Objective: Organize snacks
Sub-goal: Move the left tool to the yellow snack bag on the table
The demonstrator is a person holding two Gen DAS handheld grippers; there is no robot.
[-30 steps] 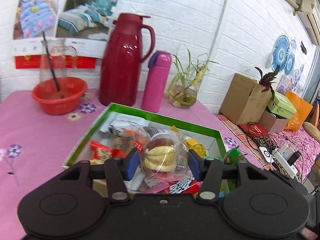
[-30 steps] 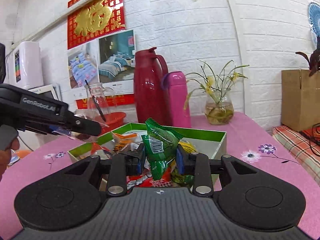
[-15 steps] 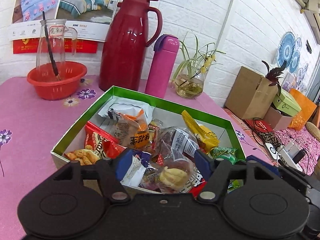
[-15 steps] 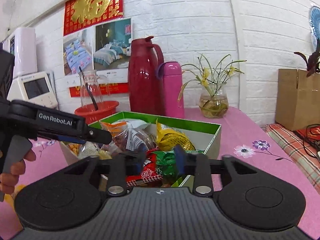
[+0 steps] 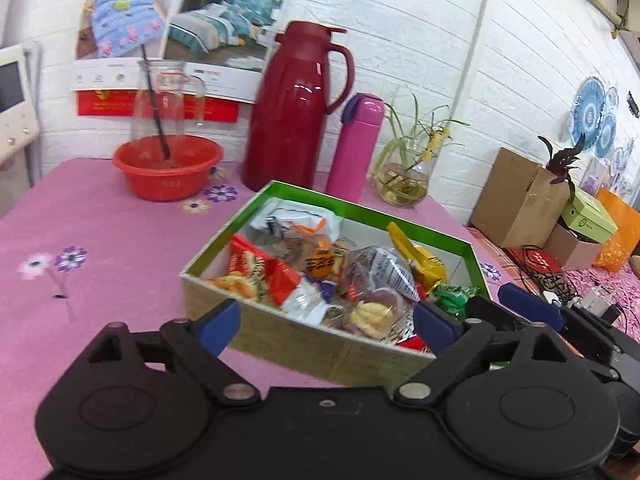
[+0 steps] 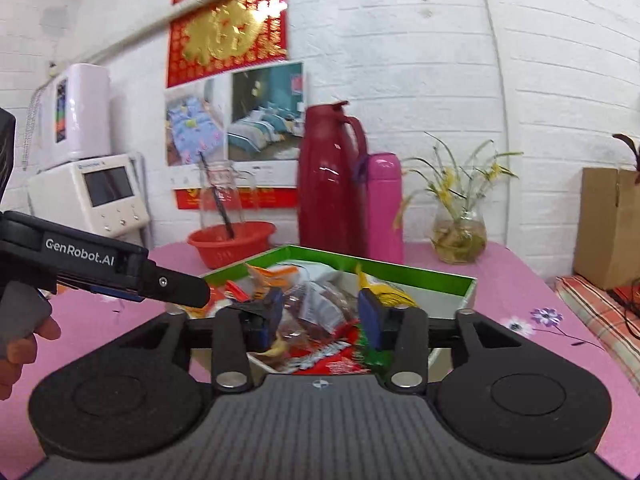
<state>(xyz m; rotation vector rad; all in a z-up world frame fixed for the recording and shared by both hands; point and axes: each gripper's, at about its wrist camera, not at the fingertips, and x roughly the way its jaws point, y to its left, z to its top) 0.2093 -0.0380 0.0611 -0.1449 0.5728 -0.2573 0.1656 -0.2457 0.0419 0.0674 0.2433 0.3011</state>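
A green-rimmed box (image 5: 304,344) on the pink tablecloth holds several snack packets. A clear bag of biscuits (image 5: 372,314) and a green packet (image 5: 456,296) lie at its near right corner. My left gripper (image 5: 328,326) is low in front of the box's near wall, jaws opening wide with no snack between them. My right gripper (image 6: 320,316) is at the box's (image 6: 420,270) near edge, jaws opening. The green packet (image 6: 372,356) lies loose below its right pad. Each gripper shows in the other's view: the left gripper (image 6: 188,292) and the right gripper (image 5: 500,304).
Behind the box stand a red thermos (image 5: 296,108), a pink flask (image 5: 356,144), a plant vase (image 5: 404,188) and a red bowl (image 5: 168,168) with a glass bottle. Cardboard boxes (image 5: 520,196) and cables sit off the table's right. A person's hand (image 6: 16,344) holds the left gripper.
The left gripper let the clear biscuit bag drop into the box, opened wide and drew back. The right gripper released the green packet into the box and opened.
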